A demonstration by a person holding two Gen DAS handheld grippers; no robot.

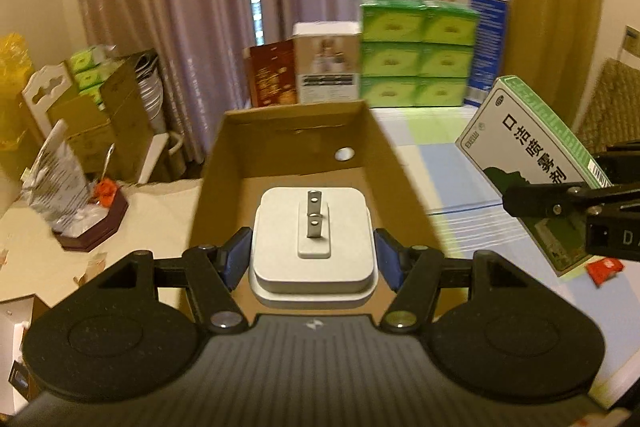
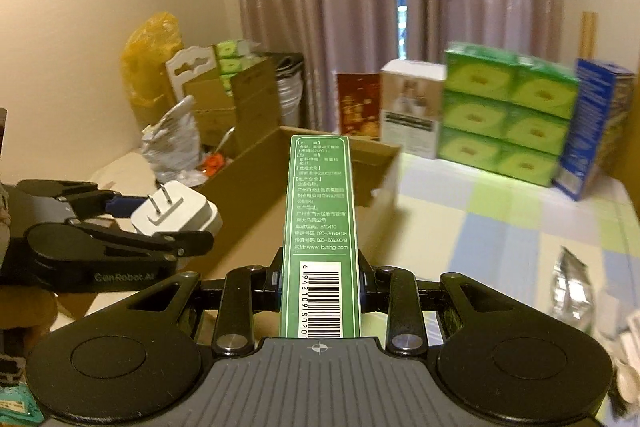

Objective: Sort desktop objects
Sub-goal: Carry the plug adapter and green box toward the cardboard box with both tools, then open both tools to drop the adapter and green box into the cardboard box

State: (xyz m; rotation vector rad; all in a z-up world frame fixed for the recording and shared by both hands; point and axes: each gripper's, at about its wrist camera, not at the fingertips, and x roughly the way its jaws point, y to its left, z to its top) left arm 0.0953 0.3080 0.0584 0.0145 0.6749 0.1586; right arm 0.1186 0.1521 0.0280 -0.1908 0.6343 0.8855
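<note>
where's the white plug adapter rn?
Clamped in the left gripper, the white plug adapter is prongs-up, in front of the open cardboard box in the left wrist view. In the right wrist view it's at left.

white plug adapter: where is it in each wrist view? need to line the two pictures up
Left wrist: white plug adapter sits at centre bottom, clamped between the left hand-held gripper pads, prongs facing the camera, in front of the open cardboard box.
Right wrist: same adapter at the left edge, mid-height, seen from the side in the left hand-held gripper.
Shared landmark: the stack of green tissue packs behind the box.
</note>
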